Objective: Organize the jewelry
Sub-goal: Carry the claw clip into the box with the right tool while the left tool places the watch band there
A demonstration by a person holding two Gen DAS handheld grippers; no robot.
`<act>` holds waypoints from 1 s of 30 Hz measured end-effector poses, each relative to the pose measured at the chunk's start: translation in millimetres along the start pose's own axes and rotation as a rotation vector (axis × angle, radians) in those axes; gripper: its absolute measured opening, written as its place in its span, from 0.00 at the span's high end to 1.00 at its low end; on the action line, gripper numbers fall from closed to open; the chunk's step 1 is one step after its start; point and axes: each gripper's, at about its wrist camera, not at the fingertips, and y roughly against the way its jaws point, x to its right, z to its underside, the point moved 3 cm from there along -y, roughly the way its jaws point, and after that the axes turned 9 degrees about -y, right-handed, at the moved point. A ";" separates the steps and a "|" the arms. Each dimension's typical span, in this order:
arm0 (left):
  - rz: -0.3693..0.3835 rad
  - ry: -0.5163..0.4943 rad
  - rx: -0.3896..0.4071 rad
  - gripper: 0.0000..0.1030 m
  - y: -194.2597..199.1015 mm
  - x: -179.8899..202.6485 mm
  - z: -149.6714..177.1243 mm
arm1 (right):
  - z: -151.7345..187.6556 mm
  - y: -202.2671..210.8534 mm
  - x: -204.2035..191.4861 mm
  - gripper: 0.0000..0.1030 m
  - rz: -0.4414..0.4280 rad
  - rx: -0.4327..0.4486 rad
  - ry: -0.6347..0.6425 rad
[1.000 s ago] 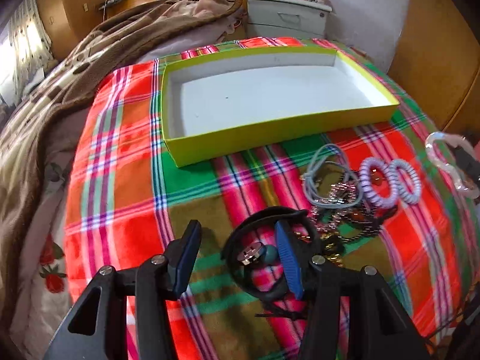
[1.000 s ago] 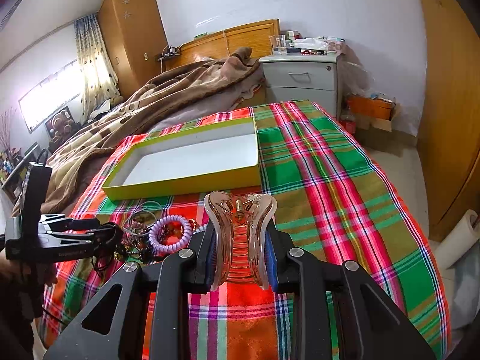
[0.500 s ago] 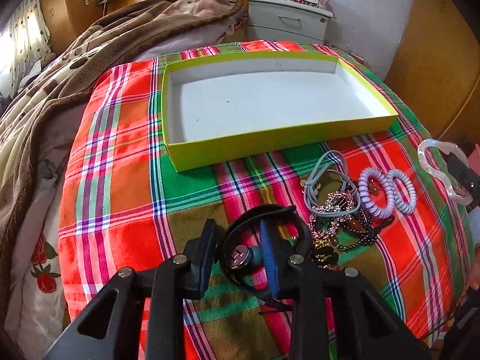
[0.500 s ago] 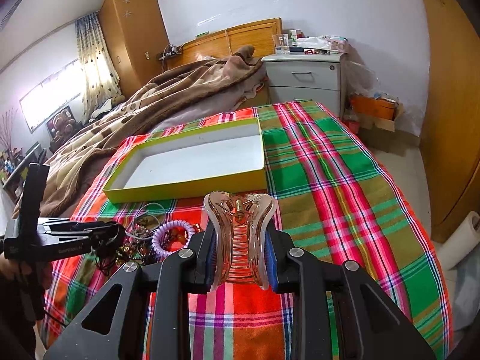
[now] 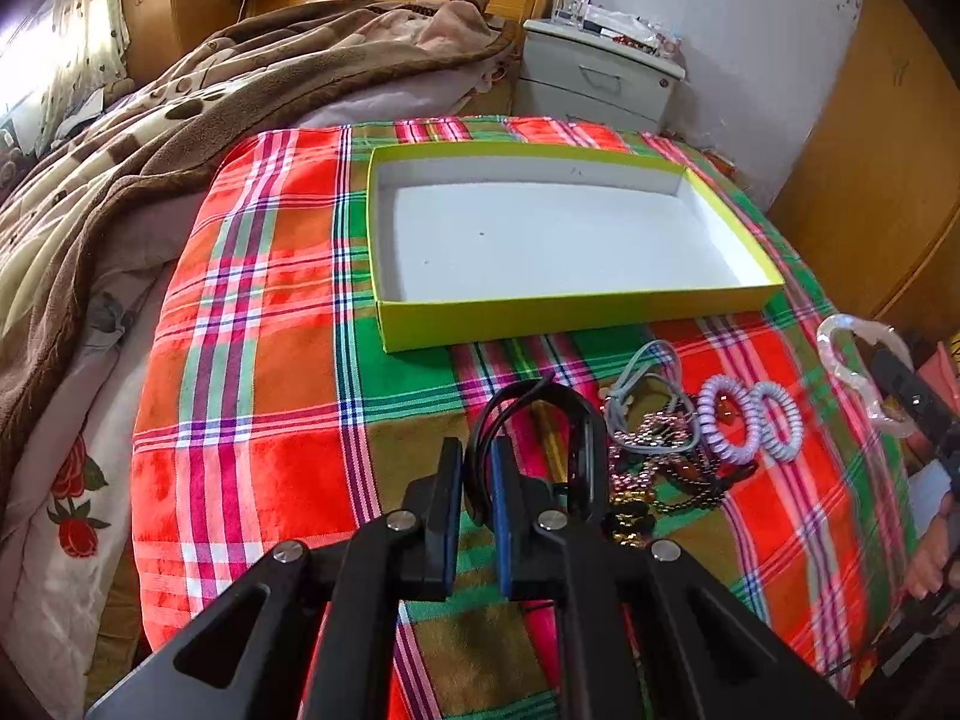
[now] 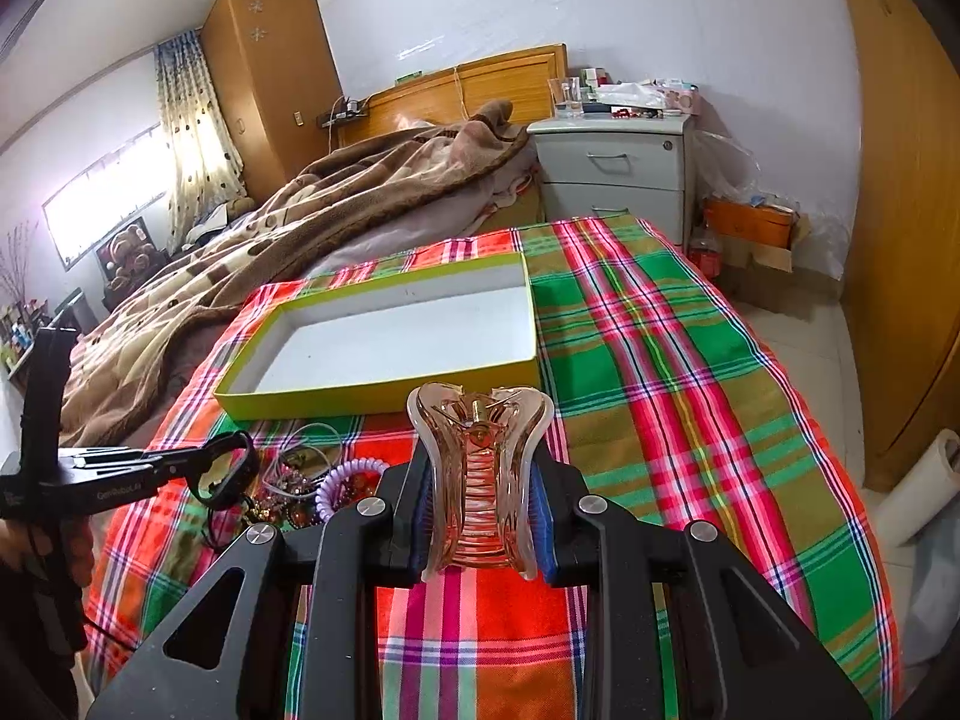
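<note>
My left gripper is shut on a black watch band and holds it lifted above the plaid cloth; it also shows in the right wrist view. My right gripper is shut on a pink translucent hair claw, held above the cloth in front of the box. The yellow-green box with a white inside lies open and empty ahead; it also shows in the right wrist view. A pile of jewelry with lilac coil hair ties lies right of the left gripper.
A brown blanket covers the bed to the left. A grey nightstand stands behind the plaid cloth. Wooden wardrobe doors are on the right. The cloth drops off at its right edge to the floor.
My left gripper has closed on the black watch band and lifted it off the cloth. My right gripper has held the hair claw nearly still.
</note>
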 end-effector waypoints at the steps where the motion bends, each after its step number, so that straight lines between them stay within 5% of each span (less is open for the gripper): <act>1: 0.001 0.007 0.006 0.90 2.8 -1.0 -0.3 | -1.7 0.4 -0.4 0.73 0.000 0.002 0.001; 16: -0.010 0.048 0.087 0.90 27.9 -13.2 -34.3 | -38.2 -2.0 -15.5 0.73 -0.021 0.054 0.022; 30: -0.001 0.082 0.080 0.89 -4.1 -32.6 -84.7 | -86.7 -77.7 -12.9 0.73 0.001 -0.011 0.035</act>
